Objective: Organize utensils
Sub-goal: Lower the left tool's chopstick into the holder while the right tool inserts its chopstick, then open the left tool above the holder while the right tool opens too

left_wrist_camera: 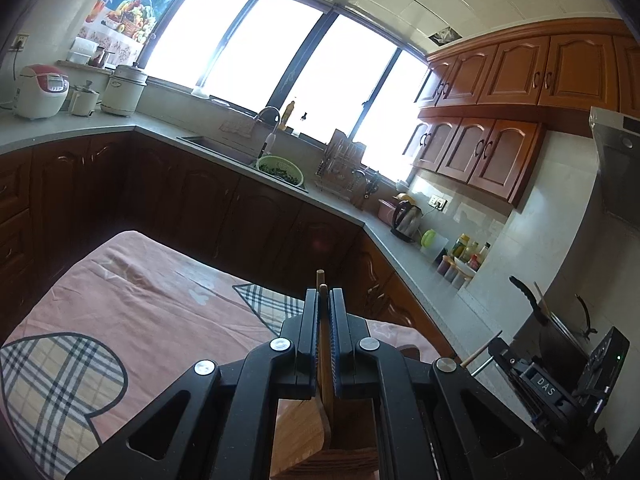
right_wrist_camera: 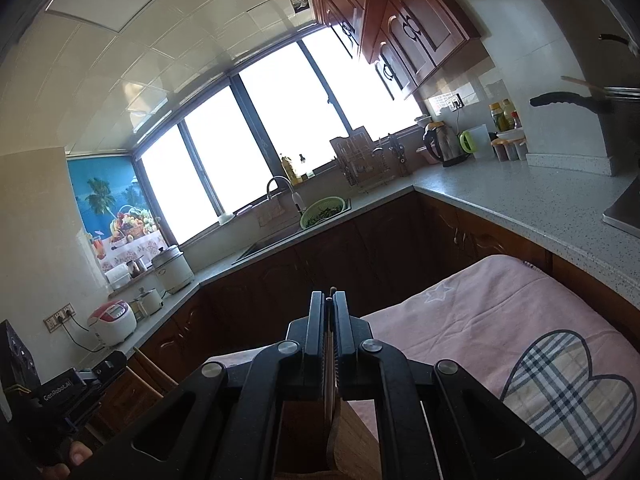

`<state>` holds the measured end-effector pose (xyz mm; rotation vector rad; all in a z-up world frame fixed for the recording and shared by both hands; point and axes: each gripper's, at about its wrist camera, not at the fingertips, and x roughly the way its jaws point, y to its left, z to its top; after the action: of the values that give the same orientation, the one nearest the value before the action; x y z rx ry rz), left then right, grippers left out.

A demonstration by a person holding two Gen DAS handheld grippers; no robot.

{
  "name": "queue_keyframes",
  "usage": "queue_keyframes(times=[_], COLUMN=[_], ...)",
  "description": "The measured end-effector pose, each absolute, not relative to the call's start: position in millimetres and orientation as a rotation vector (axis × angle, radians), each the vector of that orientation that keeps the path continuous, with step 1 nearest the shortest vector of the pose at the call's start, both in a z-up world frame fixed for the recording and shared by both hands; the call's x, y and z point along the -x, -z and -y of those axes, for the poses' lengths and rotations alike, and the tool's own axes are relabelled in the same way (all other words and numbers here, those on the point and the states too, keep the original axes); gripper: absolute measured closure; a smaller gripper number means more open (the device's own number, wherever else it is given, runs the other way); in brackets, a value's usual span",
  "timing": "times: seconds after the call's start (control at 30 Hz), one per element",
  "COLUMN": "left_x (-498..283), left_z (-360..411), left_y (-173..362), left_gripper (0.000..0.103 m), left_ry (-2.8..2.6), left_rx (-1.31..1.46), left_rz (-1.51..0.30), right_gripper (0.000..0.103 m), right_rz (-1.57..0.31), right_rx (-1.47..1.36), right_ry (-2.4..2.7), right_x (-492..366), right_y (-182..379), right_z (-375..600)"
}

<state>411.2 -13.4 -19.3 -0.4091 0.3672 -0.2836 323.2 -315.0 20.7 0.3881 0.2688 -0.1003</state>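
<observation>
My left gripper (left_wrist_camera: 324, 300) is shut on a wooden utensil handle (left_wrist_camera: 321, 280) whose tip sticks out past the fingertips; its wider wooden part hangs below between the arms, over a wooden holder (left_wrist_camera: 320, 460). My right gripper (right_wrist_camera: 330, 302) is shut on a thin dark-tipped utensil handle (right_wrist_camera: 331, 290), its lower end reaching down into a wooden holder (right_wrist_camera: 352, 440). The right gripper's body (left_wrist_camera: 560, 384) shows at the lower right of the left wrist view, with a utensil shaft poking out of it. The left gripper's body (right_wrist_camera: 68, 392) shows at the lower left of the right wrist view.
A table with a pink cloth (left_wrist_camera: 140, 312) (right_wrist_camera: 500, 320) with plaid shapes lies below both grippers. Dark cabinets and a grey counter (left_wrist_camera: 420, 264) wrap around, with a sink (left_wrist_camera: 224, 148), dish rack, kettle (left_wrist_camera: 406, 218) and rice cookers. A stove with a pan (left_wrist_camera: 532, 300) is at right.
</observation>
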Motion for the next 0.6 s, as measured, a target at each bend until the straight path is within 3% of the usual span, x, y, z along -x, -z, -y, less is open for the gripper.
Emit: queue_keyframes(times=[0.23, 0.4, 0.43, 0.53, 0.6], left_x=[-415, -414, -414, -403, -392], left_z=[17, 6, 5, -1, -3], left_y=[9, 9, 8, 5, 2], left_gripper=[0.099, 0.097, 0.096, 0.073, 0.062], left_ry=[0.279, 0.291, 0.294, 0.283, 0.277], left_rx=[0.379, 0.382, 0.382, 0.388, 0.381], left_rz=[-0.374, -0.405, -0.41, -0.403, -0.39], right_gripper=[0.099, 0.091, 0.085, 0.057, 0.055], right_rz=[-0.307, -0.338, -0.338, -0.322, -0.314], right_rx=[-0.382, -0.397, -0.402, -0.407, -0.403], right_ry=[0.093, 0.088, 0.087, 0.091, 0.093], right_x=[-322, -323, -321, -312, -303], right_y=[-16, -19, -20, -25, -30], right_z=[315, 316, 316, 317, 316])
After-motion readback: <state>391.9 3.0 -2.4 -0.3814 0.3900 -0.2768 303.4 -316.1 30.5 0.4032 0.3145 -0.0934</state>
